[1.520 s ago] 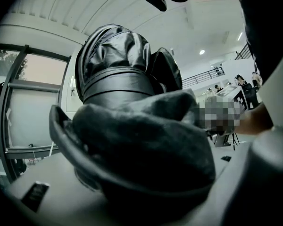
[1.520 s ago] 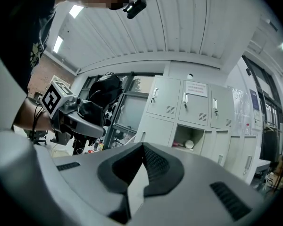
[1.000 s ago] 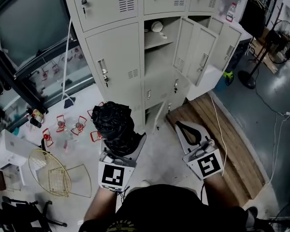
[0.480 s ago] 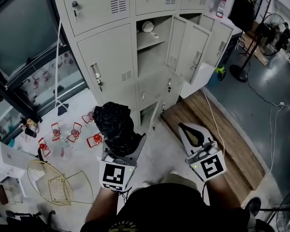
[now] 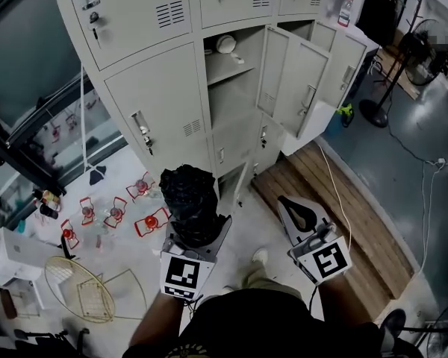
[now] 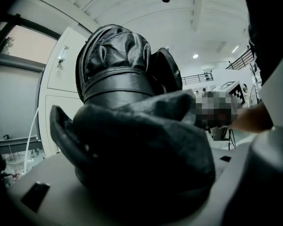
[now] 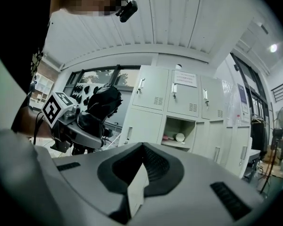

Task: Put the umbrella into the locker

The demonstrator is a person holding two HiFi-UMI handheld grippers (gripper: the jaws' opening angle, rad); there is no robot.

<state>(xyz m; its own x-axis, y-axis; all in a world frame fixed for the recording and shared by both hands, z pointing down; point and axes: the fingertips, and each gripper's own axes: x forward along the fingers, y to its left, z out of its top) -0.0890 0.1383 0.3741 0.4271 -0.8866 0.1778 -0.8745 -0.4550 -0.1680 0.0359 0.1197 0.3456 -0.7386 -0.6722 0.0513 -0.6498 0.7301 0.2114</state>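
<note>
A folded black umbrella (image 5: 189, 198) stands upright in my left gripper (image 5: 197, 228), whose jaws are shut on its lower end; it fills the left gripper view (image 6: 132, 135). My right gripper (image 5: 289, 203) is at the right, jaws shut with nothing between them, tips meeting (image 7: 142, 147). Ahead stands a bank of grey lockers. One compartment (image 5: 230, 77) is open, with a shelf and a small white object (image 5: 225, 43) on it. Its door (image 5: 277, 71) swings out to the right. The same open compartment (image 7: 178, 133) shows in the right gripper view, with the umbrella (image 7: 103, 102) at the left.
A second open door (image 5: 310, 88) hangs beside the first. A small low door (image 5: 239, 181) stands ajar below. Red wire items (image 5: 116, 211) and a gold wire rack (image 5: 78, 289) lie on the floor at left. A wooden board (image 5: 336, 215) lies at right, and a fan base (image 5: 377, 112) beyond.
The view has drawn nearer to the lockers, which now sit lower and larger in the picture. Both grippers have shifted slightly right with it; the umbrella stays held in the left one.
</note>
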